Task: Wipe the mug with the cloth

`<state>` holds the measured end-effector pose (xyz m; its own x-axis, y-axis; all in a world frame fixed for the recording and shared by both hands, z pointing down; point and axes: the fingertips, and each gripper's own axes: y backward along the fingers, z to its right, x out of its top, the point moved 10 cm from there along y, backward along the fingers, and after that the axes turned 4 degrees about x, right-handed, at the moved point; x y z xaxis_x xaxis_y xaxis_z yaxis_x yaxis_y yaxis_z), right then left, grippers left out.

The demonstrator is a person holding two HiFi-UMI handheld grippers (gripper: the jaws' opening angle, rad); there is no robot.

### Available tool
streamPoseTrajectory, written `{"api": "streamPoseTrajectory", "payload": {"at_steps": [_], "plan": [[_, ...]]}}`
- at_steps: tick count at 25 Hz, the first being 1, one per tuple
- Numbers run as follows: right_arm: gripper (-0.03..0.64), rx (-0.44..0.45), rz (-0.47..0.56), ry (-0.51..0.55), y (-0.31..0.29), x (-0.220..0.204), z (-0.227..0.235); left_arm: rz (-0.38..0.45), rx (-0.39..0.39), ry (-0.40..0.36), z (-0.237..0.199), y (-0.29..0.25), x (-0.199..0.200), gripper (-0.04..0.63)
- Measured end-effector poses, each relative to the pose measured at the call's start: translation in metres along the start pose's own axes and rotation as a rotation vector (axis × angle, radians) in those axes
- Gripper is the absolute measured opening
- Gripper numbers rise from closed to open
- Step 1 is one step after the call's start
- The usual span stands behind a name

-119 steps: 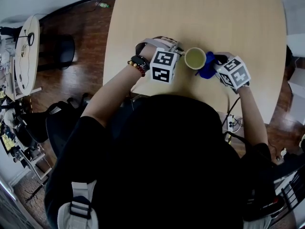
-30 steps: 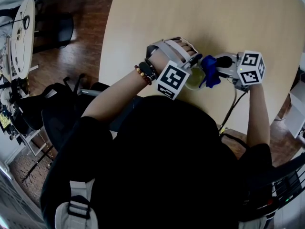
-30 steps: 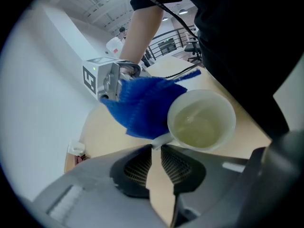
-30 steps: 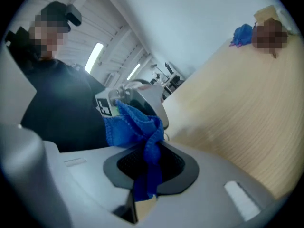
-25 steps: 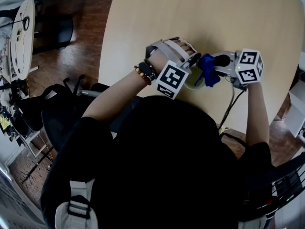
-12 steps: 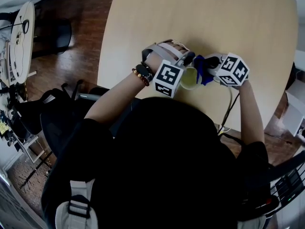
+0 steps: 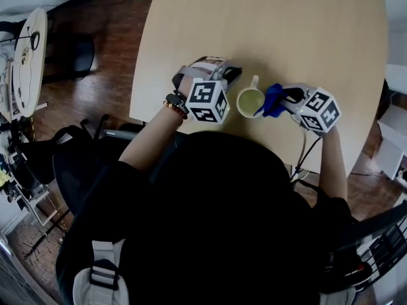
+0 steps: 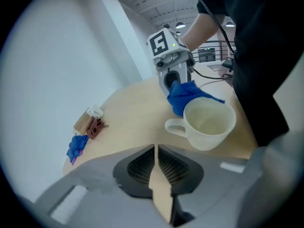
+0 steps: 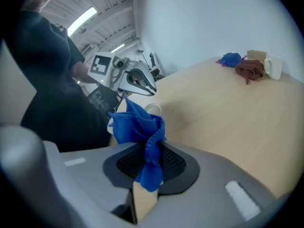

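A cream mug (image 7: 250, 100) stands upright on the wooden table (image 7: 267, 30), its handle pointing away from me. Left of it, my left gripper (image 7: 231, 75) is apart from the mug. Its jaws are closing, nearly together, with nothing between them; in the left gripper view (image 8: 156, 148) the mug (image 8: 209, 125) sits just beyond them. My right gripper (image 7: 286, 97) pinches a crumpled blue cloth (image 7: 272, 100) that touches the mug's right side. Its jaws are opening slightly, with the cloth (image 9: 140, 125) still held between them (image 9: 149, 151).
At the table's far end lie another blue cloth (image 8: 77, 146), a brown bundle (image 8: 95, 127) and a small box (image 8: 85, 121), with a white cup (image 9: 274, 65) beside them. A cable trails from the right gripper over the near edge. Chairs (image 7: 70, 164) stand on the floor at left.
My left gripper has let go of the mug, drawn off to its left and closed. The mug now stands free. My right gripper with the cloth has shifted down and right.
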<state>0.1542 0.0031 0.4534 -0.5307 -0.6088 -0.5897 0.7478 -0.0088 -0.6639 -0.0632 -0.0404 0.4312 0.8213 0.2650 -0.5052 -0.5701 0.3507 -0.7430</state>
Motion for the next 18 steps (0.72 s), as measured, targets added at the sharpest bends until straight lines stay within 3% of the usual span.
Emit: {"api": "streamPoseTrajectory", "payload": {"at_steps": [4, 9, 15, 18], "plan": [[0.072, -0.004, -0.014, -0.129, 0.029, -0.017, -0.026, 0.011, 0.042, 0.1, -0.002, 0.013, -0.007, 0.023], [0.074, -0.229, -0.19, -0.166, 0.003, -0.049, -0.012, 0.031, 0.074, 0.271, 0.0, 0.027, -0.019, 0.023], [0.091, -0.377, -0.106, -0.139, -0.003, -0.052, -0.016, 0.09, 0.116, 0.426, 0.0, 0.045, -0.024, 0.017], [0.158, -0.403, -0.025, -0.141, 0.008, -0.056, -0.027, 0.113, 0.139, 0.488, 0.0, 0.058, -0.029, 0.015]]}}
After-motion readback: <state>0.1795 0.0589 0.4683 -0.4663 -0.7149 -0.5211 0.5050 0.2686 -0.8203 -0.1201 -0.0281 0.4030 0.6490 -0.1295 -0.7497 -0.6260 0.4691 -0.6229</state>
